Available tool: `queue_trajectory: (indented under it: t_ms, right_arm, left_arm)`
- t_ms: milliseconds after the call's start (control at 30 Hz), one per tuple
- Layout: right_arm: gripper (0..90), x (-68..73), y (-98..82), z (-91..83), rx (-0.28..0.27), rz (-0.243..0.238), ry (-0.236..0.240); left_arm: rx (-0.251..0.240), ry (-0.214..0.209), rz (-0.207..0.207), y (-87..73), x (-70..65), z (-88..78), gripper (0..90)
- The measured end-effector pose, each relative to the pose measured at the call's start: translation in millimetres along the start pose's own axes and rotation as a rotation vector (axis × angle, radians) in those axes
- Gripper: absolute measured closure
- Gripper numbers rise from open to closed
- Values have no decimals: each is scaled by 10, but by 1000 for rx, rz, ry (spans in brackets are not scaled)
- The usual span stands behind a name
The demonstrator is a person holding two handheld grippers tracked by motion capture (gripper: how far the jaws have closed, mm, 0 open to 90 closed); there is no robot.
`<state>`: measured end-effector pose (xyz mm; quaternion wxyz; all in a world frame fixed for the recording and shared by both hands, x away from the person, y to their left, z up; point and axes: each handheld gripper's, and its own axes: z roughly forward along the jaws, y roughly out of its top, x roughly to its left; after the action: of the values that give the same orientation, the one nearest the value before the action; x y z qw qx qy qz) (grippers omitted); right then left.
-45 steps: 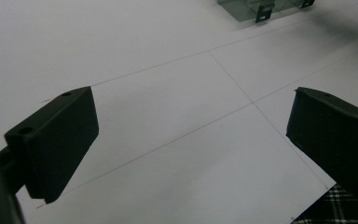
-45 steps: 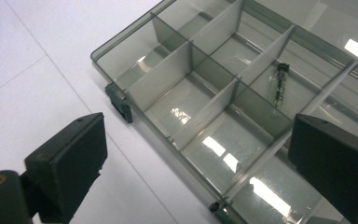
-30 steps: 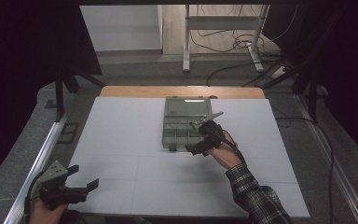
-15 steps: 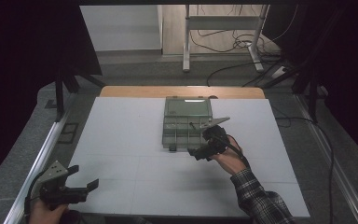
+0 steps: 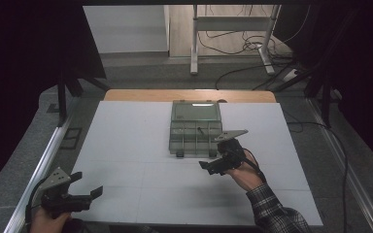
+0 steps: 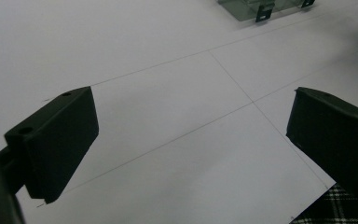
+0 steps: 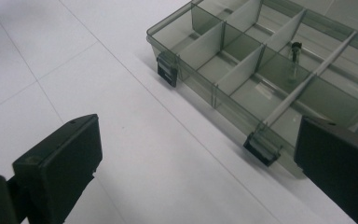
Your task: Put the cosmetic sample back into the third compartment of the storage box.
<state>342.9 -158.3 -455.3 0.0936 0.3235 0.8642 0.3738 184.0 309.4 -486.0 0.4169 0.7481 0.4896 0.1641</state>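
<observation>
Smoky clear plastic box (image 5: pixel 195 130), lid open, at 12 o'clock on the white tabletop (image 5: pixel 126 160).

Thin dividers form rectangular compartments; one holds a small dark upright part (image 7: pixel 295 56). Two dark latches on the near wall. Right hand-held gripper (image 5: pixel 212 166), jaws apart and empty, just beside the near edge; left hand-held gripper (image 5: pixel 91 194), jaws apart, at 7 o'clock on bare matte surface.

Both grippers gape wide — left gripper (image 5: pixel 85 194) low, right gripper (image 5: pixel 212 162) forward.
</observation>
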Motion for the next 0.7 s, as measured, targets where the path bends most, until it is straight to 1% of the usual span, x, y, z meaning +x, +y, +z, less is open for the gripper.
queue_trajectory:
  t_ms: [233,367,533,700]
  right_arm:
    - [10,13,-85,-48,-2,9,-4]
    - [10,25,-144,-80,-9,-1,-8]
    - [10,36,-205,-114,-14,3,-5]
    - [9,57,-264,-160,-20,3,-17]
  left_arm:
    - [-1,-1,-1,-1,1,-2,24]
    - [-1,-3,-1,-1,4,-3,24]
    - [-3,-4,-2,-2,5,-5,23]
    - [-5,-5,-4,-5,6,-9,22]
